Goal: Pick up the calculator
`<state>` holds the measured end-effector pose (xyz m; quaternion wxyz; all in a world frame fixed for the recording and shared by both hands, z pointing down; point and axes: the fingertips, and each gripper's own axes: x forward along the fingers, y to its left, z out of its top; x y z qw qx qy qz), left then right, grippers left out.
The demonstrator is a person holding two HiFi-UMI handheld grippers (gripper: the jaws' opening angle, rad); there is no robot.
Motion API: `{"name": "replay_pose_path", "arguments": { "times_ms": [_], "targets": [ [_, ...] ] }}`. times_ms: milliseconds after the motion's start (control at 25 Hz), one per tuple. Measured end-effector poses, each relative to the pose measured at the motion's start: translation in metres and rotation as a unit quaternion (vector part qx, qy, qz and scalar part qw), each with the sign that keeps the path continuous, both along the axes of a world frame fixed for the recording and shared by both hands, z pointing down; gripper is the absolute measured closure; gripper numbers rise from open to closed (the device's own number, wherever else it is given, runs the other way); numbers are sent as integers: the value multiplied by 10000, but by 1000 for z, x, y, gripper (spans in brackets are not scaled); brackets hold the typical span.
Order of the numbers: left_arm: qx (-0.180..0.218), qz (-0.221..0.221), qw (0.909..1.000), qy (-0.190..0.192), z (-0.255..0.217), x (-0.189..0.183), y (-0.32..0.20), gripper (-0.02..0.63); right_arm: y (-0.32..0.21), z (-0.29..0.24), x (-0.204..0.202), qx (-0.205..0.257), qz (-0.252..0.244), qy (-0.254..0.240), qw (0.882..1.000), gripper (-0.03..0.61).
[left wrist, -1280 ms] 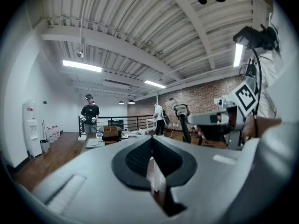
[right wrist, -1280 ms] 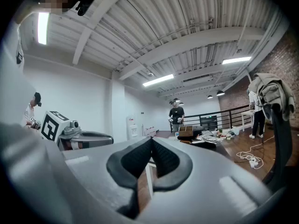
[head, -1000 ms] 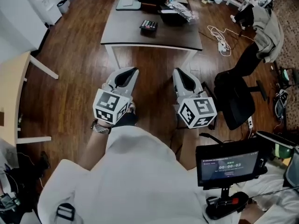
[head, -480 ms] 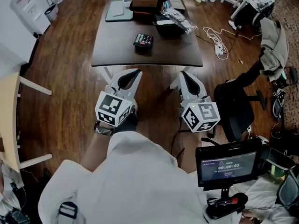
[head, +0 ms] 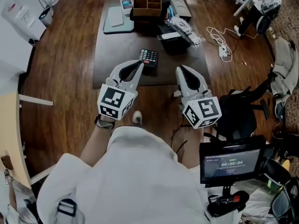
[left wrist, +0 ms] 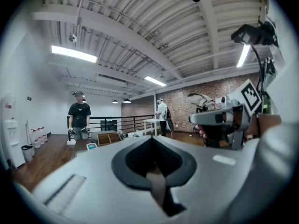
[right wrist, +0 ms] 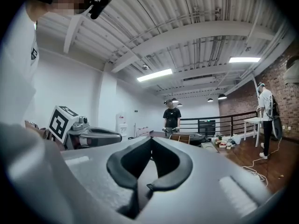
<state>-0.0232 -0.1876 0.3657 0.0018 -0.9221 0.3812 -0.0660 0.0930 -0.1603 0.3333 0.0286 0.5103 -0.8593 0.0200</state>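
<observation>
The black calculator (head: 148, 57), with coloured keys, lies near the front edge of the dark table (head: 110, 55) in the head view. My left gripper (head: 138, 64) is held level, its tip over the table's front edge just left of and nearer than the calculator. Its jaws meet with nothing between them. My right gripper (head: 179, 69) hangs to the calculator's right, also shut and empty. In the left gripper view the left gripper (left wrist: 150, 139) shows closed jaws; the calculator is hidden below them. The right gripper view shows the right gripper (right wrist: 150, 140) closed the same way.
On the table's far side stand a wooden compartment box (head: 147, 1), a pale blue tray (head: 114, 18) and a black bin with a plastic-wrapped item (head: 177, 31). A black office chair (head: 238, 111) stands right. A white cable (head: 222, 41) lies on the floor. A person (left wrist: 79, 120) stands by a railing.
The table and calculator have come much closer in the head view. Both grippers moved forward from over the floor to the table's front edge. Their jaws stayed closed.
</observation>
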Motion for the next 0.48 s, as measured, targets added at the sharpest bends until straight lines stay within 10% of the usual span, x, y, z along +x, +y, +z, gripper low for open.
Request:
{"name": "replay_pose_path", "arguments": {
  "times_ms": [280,480],
  "targets": [
    [801,731,9933,395,-36,8,-27,629,-50,7,-6,-269,296,39,9992,577],
    [312,427,9984,216,-12,5,-63,624,-72,11,-3,-338,370,141,9986,570]
  ]
}}
